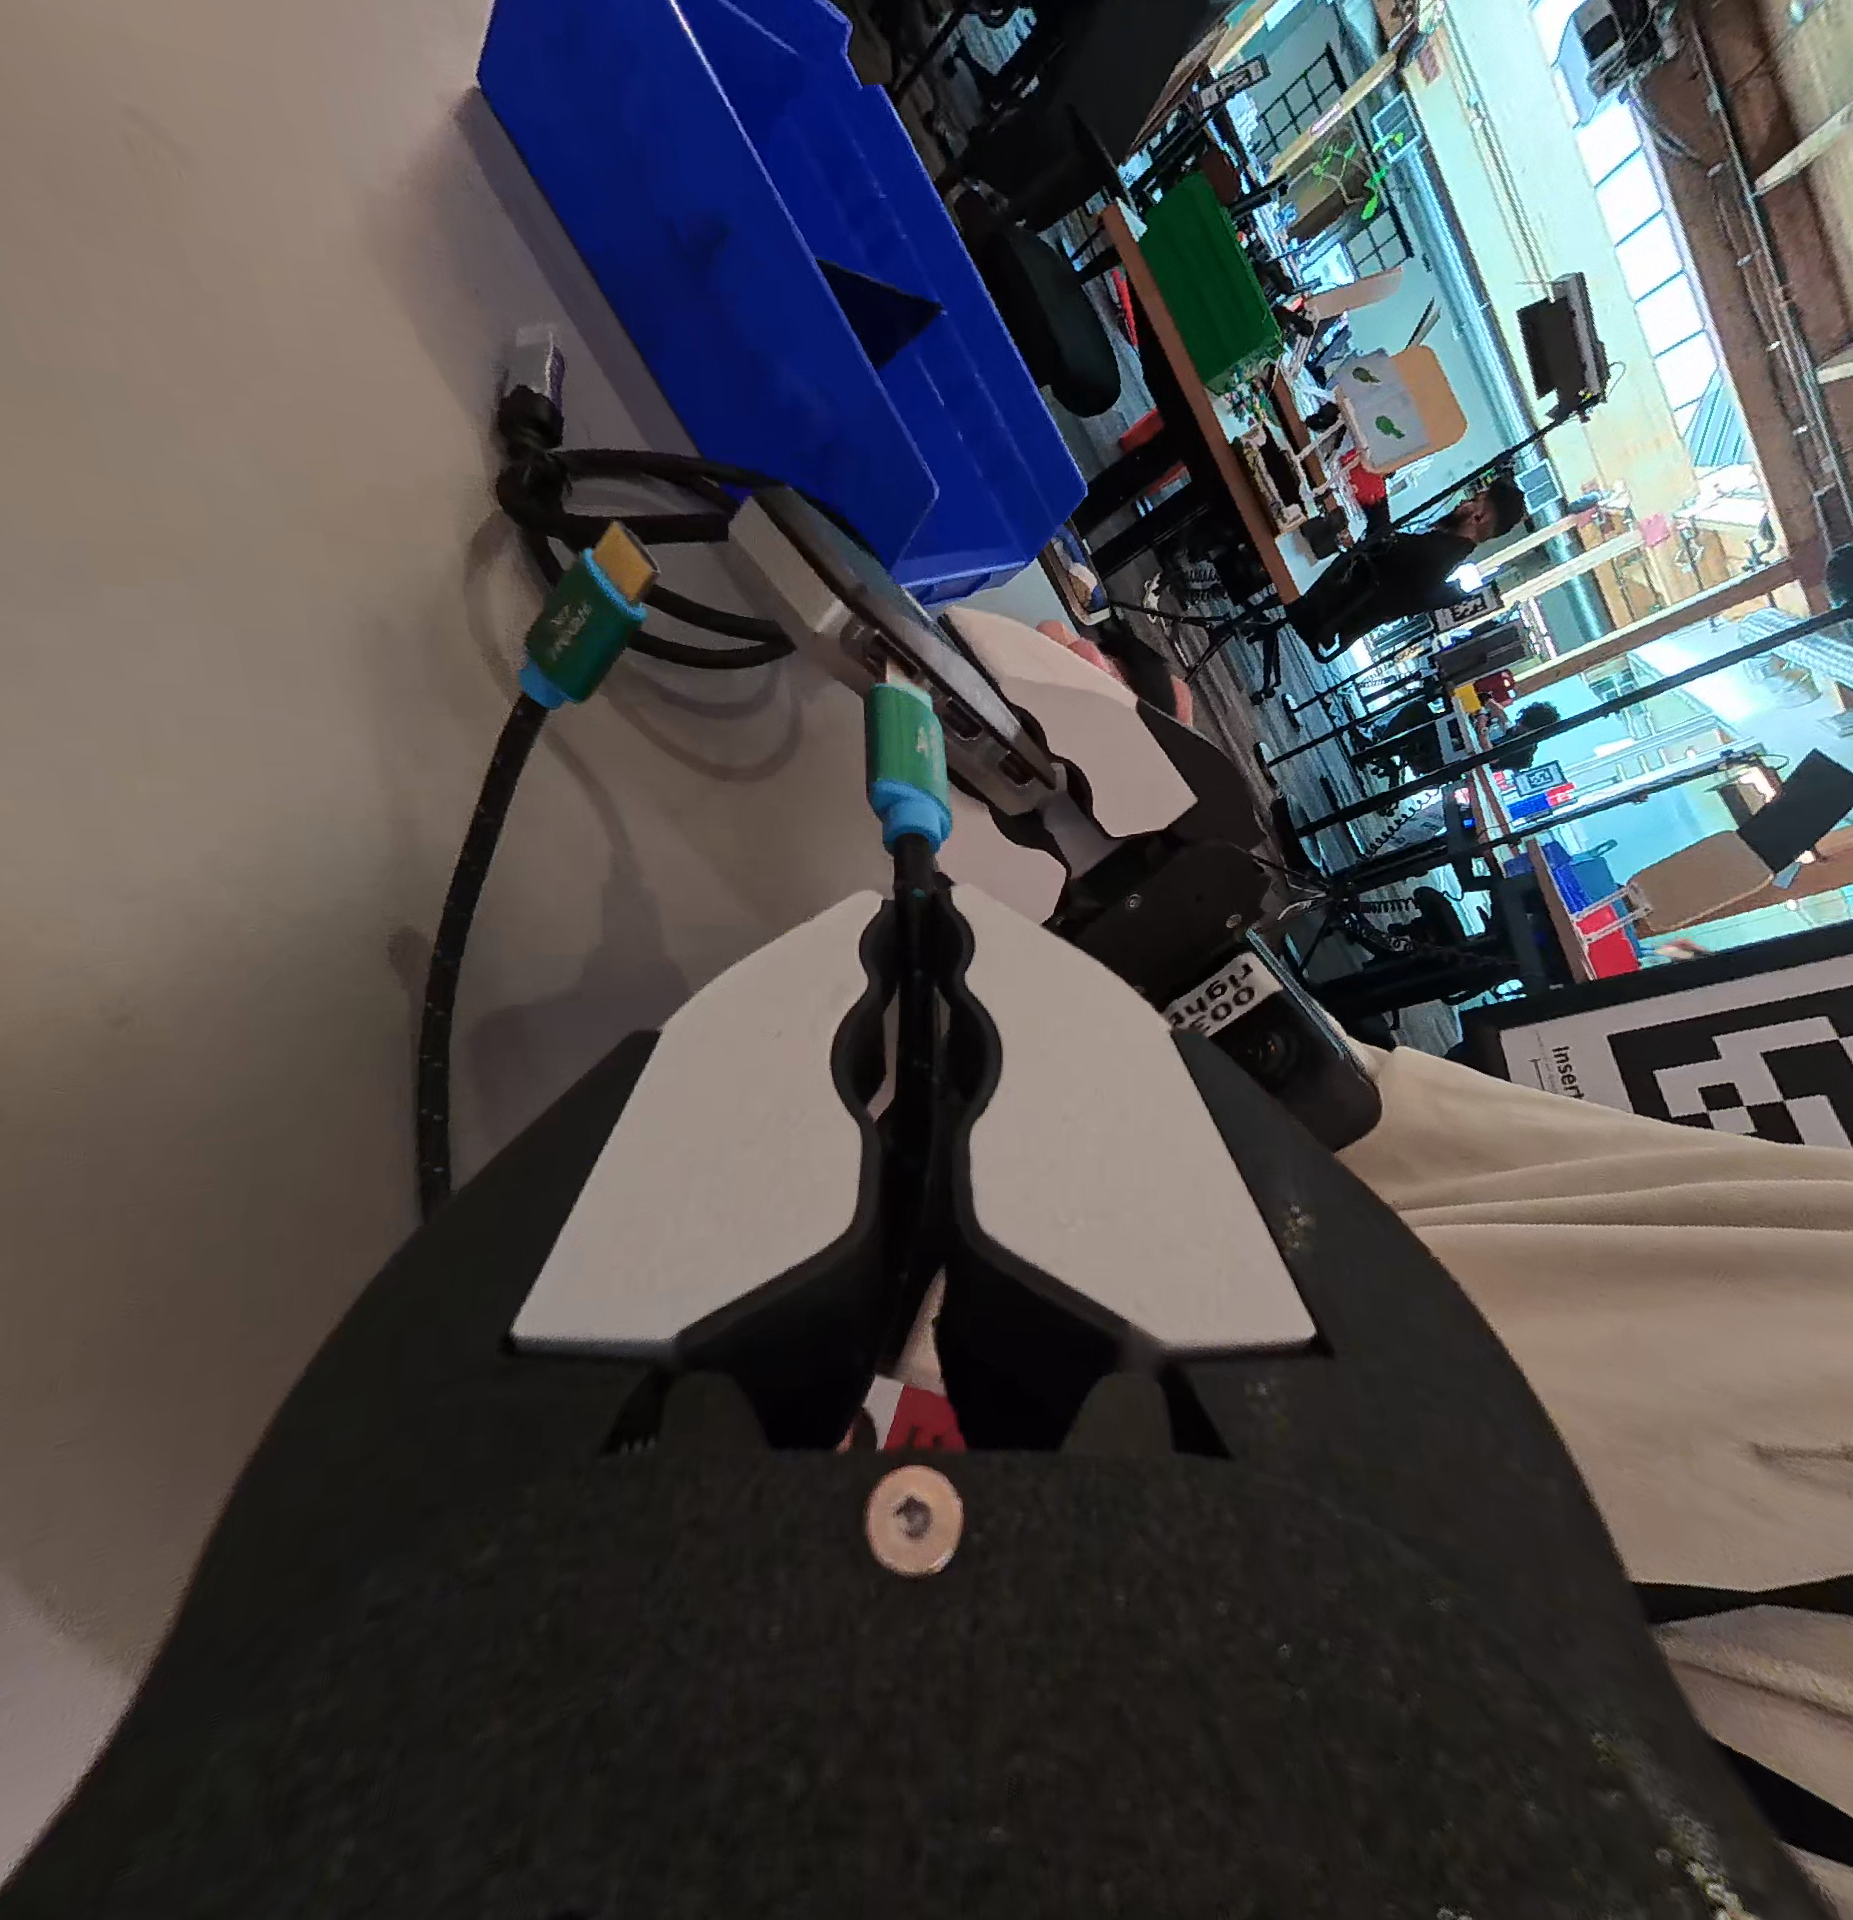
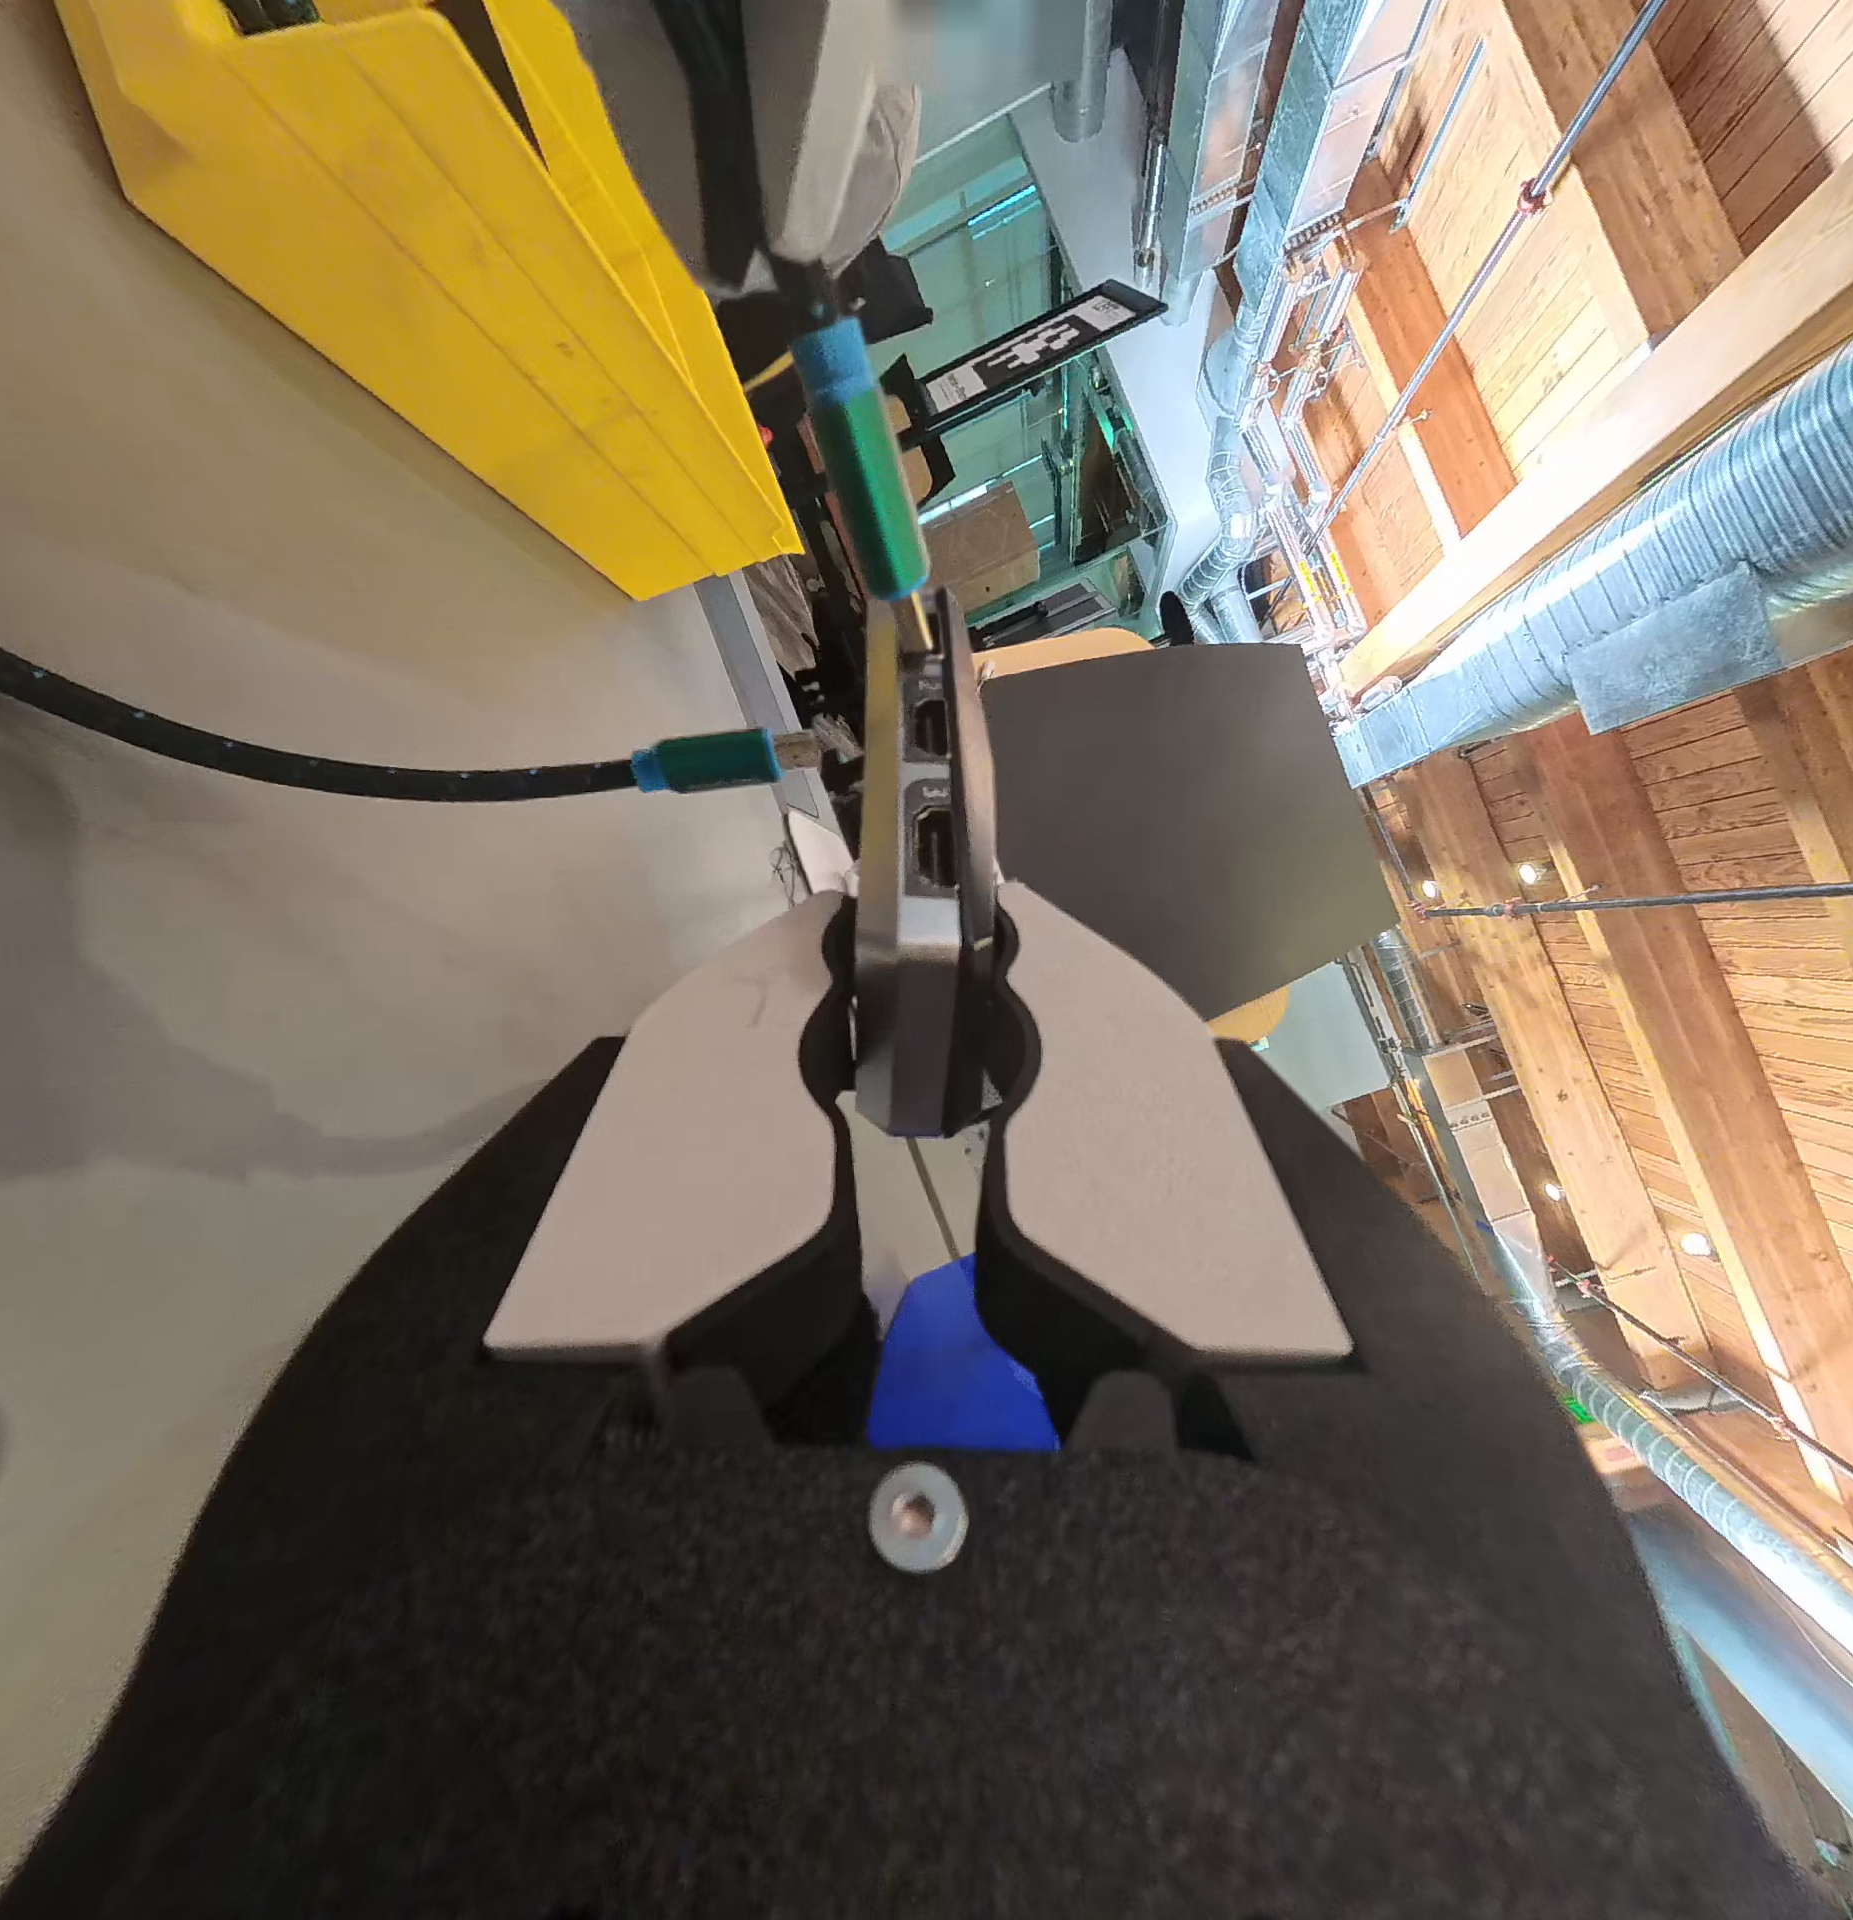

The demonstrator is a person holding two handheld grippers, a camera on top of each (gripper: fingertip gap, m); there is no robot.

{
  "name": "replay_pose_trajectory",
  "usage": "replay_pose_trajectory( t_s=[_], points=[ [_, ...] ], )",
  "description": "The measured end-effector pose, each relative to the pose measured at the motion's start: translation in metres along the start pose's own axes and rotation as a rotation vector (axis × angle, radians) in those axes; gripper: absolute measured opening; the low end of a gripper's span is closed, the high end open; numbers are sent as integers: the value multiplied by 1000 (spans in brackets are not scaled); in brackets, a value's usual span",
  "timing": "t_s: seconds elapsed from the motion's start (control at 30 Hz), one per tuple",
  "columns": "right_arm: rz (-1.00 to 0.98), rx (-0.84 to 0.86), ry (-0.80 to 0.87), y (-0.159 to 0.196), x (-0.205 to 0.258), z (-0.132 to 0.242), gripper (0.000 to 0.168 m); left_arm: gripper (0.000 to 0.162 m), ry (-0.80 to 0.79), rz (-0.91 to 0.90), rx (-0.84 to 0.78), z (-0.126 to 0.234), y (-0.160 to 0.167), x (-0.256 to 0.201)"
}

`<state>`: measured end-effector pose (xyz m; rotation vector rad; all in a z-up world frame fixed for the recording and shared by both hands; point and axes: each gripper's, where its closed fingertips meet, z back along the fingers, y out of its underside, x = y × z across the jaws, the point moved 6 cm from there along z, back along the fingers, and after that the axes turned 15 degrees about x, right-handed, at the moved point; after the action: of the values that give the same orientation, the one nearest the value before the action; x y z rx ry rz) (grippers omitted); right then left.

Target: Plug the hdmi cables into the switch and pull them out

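Observation:
My left gripper (image 1: 917, 914) is shut on the black braided cable (image 1: 917, 1039) just behind a green HDMI plug with a blue collar (image 1: 906, 758). The plug's metal tip sits partly in the end port of the grey switch (image 1: 880, 613). My right gripper (image 2: 927, 914) is shut on the switch (image 2: 922, 987) and holds it above the table; it also shows in the left wrist view (image 1: 1047, 800). In the right wrist view the plug (image 2: 865, 478) meets the farthest port, and two nearer ports (image 2: 932, 842) are empty. A second green plug (image 1: 589, 623) lies loose on the table.
A blue bin (image 1: 776, 270) stands on the white table (image 1: 226, 727) just behind the switch. A yellow bin (image 2: 434, 260) stands at the table's other side. The second cable (image 2: 278, 758) runs across the table. A person's light sleeve (image 1: 1628, 1299) is at my right. My hands' fingertips stand some 9 centimeters from each other.

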<state>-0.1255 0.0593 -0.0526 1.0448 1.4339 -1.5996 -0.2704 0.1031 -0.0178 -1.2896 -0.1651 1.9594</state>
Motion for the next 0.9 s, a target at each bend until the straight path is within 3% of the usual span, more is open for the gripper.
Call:
replay_pose_trajectory(
  t_s=[0.9],
  points=[
    [171, 26, 122, -4, 5, 2, 21, 6, 8, 53, -2, 4, -3, 6]
  ],
)
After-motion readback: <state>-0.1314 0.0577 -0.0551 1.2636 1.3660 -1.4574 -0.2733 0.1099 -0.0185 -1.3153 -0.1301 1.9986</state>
